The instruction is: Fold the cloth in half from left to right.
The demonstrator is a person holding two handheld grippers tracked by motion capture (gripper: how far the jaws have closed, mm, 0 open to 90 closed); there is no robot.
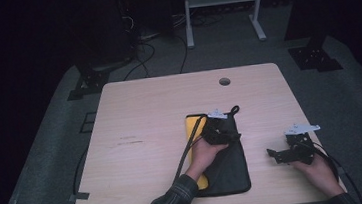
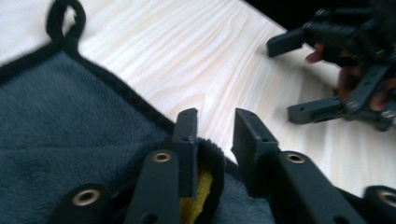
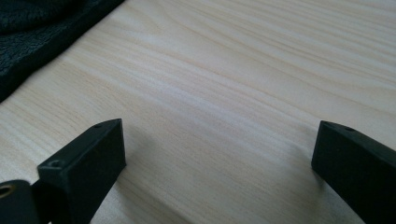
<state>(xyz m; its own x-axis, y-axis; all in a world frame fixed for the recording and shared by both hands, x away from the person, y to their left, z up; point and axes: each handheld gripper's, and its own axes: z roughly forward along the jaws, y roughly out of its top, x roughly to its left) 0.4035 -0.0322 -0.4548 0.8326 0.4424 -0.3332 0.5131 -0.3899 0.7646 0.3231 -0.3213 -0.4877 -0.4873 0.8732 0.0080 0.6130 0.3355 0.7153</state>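
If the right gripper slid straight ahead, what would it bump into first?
Probably the dark fleecy cloth with black edging. The right gripper has bare pale wooden table ahead, the cloth beyond at the left; depth is unclear.

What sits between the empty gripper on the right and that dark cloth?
Nothing visible: bare wooden table lies between the right gripper, its jaws wide open, and the dark cloth. The left gripper is already at the cloth's edge.

Left gripper (image 2: 212,135) sits low over the dark grey cloth (image 2: 60,121), jaws parted, a fold of black-trimmed edge with yellow lining (image 2: 198,191) at the left jaw. Hanging loop (image 2: 65,21) lies on the pale wood table (image 2: 196,51). Across, the right gripper (image 2: 292,77) hangs wide open.
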